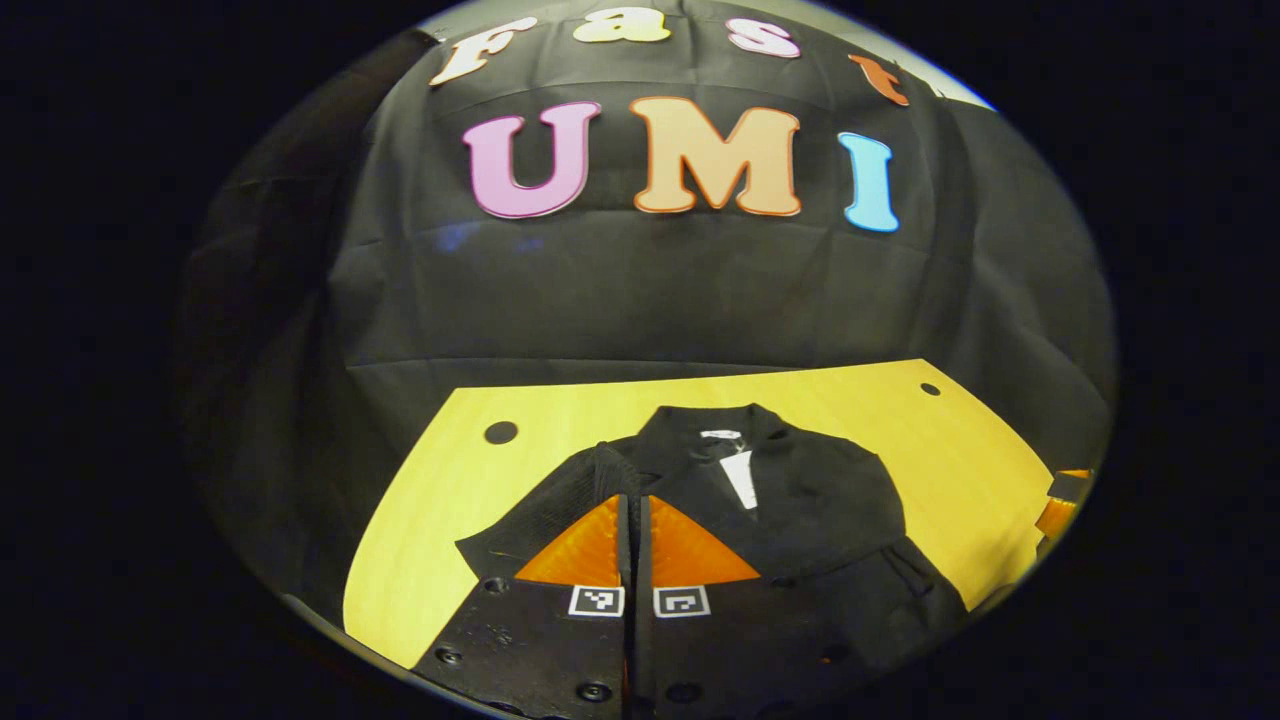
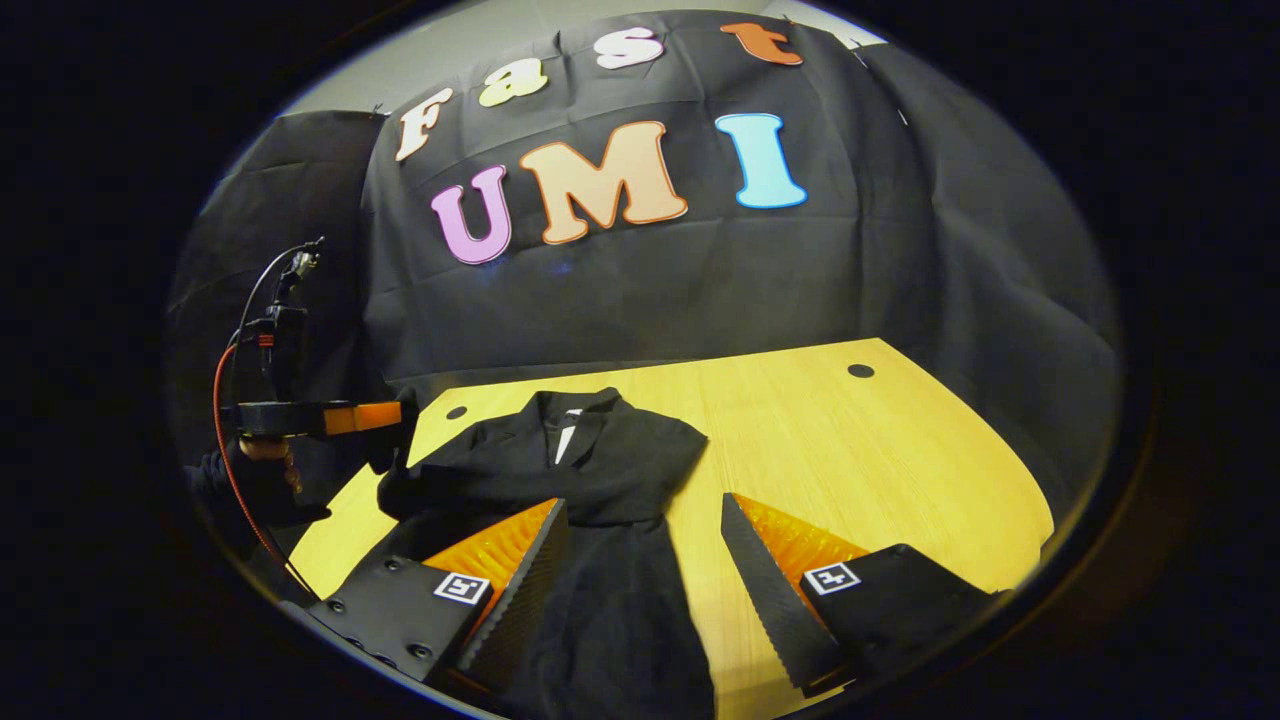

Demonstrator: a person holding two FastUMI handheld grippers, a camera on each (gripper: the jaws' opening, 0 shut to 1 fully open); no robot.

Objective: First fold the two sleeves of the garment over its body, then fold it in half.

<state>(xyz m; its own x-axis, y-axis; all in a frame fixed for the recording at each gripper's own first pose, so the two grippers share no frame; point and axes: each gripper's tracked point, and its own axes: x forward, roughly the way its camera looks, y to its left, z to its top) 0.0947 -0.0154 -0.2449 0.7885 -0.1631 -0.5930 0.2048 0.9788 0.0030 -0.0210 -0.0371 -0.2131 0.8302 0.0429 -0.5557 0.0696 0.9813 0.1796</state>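
In the left gripper view, the left claw (image 1: 634, 545) has its two fingers drawn together, with only a thin dark slit between them. A fold of black cloth rises at their tips, at the near left shoulder of the jacket (image 1: 790, 500), and the tips seem to pinch it, though dark cloth on dark makes the grip itself hard to tell. The jacket lies ahead of this claw on the yellow table (image 1: 960, 450), its collar (image 1: 715, 420) at the far end and a white label (image 1: 741, 478) showing just beyond the tips.

In the right gripper view, the right claw (image 2: 645, 545) stands wide open and holds nothing. The jacket (image 2: 600, 470) lies ahead of it and to its left; the lower part of the garment runs down between the fingers, nearer the left one. The left claw (image 2: 385, 418) shows far off to the left, at the jacket's sleeve (image 2: 450, 480), held level by a hand (image 2: 262, 450), with a red cable (image 2: 228, 470) hanging beneath it.
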